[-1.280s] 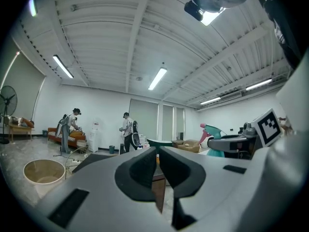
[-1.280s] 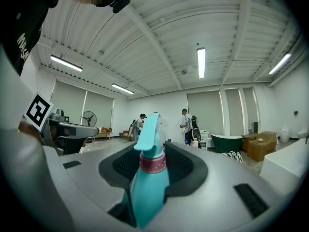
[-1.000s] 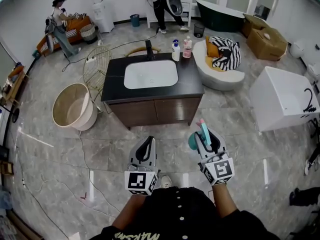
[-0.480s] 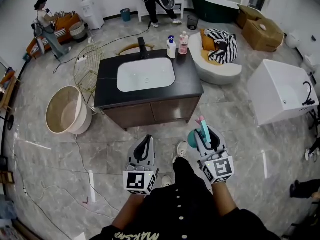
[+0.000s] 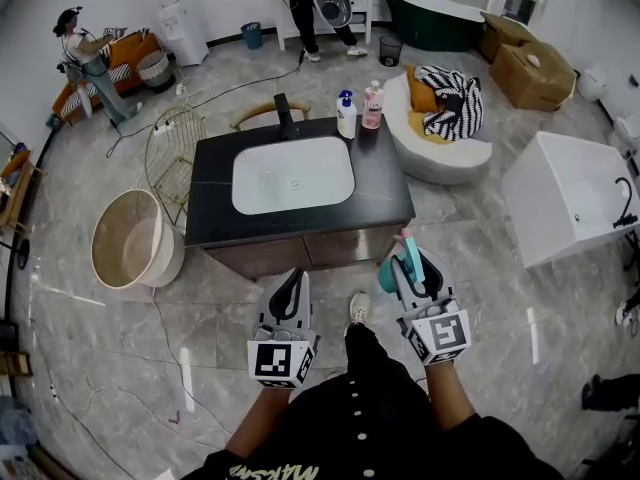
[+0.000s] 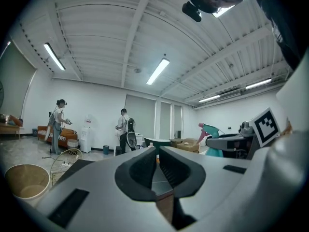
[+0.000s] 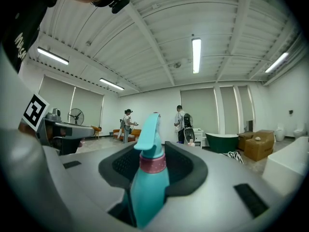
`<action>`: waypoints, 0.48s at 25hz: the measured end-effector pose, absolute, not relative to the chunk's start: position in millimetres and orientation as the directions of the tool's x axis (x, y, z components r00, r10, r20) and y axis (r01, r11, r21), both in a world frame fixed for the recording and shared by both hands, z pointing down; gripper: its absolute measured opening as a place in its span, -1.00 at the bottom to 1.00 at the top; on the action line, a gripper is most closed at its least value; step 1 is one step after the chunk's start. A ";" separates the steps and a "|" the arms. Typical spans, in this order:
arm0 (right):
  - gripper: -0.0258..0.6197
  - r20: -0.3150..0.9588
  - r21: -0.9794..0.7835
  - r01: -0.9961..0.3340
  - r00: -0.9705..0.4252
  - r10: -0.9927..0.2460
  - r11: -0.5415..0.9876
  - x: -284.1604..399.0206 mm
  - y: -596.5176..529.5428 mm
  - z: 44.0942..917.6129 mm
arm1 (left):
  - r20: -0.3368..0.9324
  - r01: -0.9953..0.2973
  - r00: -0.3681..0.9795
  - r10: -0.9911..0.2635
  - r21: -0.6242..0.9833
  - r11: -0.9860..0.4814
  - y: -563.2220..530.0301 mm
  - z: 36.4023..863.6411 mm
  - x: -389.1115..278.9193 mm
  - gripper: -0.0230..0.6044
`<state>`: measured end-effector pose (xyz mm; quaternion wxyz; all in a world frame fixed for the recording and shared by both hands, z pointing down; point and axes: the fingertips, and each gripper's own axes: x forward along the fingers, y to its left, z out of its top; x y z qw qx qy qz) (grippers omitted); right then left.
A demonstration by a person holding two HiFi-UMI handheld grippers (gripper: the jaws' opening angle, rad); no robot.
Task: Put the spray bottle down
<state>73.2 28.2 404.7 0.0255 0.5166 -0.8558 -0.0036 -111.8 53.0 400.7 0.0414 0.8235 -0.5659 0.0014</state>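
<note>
Hold first: my right gripper [image 5: 412, 270] is clamped on the teal plastic spray bottle [image 7: 150, 178] with a pink collar under its trigger head. One pad sits on each side of the body just below that collar. The bottle's long axis stands upright, crosswise to my level jaws, with the head rising above them and the nozzle pointing away from me. The base hangs below the jaws, and none of the views shows it clearly.

My left gripper [image 5: 296, 280] rides alongside with its fingers together and nothing between them.

What matters for the put-down is where the landing place lies. The black countertop [image 5: 385, 183] of the wooden vanity is straight ahead of both grippers, near but apart from them. Its front edge runs across my path. The white rectangular basin [image 5: 294, 174] fills the middle of the top. A bare black strip to the right of the basin lines up with my right gripper, so the loaded hand is also the nearer one.

At the back of that side stand a white pump bottle with a blue head [image 5: 347, 115] and a pink bottle [image 5: 373, 102], well beyond the free patch.

As I judge it, the bottle needs no tilt correction. It has to go forward over the edge and then straight down onto its base. I cannot tell whether the base clears the counter edge at this height, and that is what I would watch.
</note>
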 end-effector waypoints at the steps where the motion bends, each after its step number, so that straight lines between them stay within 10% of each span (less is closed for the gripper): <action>1: -0.49 0.038 0.034 -0.883 -0.468 -0.883 0.469 73.3 16.7 404.7 | 0.048 -0.933 0.356 -0.933 0.067 -0.353 42.6 401.2 -111.6 -0.84; 12: -0.49 0.025 0.048 -0.855 -0.515 -0.857 0.516 79.8 -138.9 383.4 | 0.037 -0.951 0.304 -0.952 0.070 -0.301 -101.3 382.5 -104.0 -0.84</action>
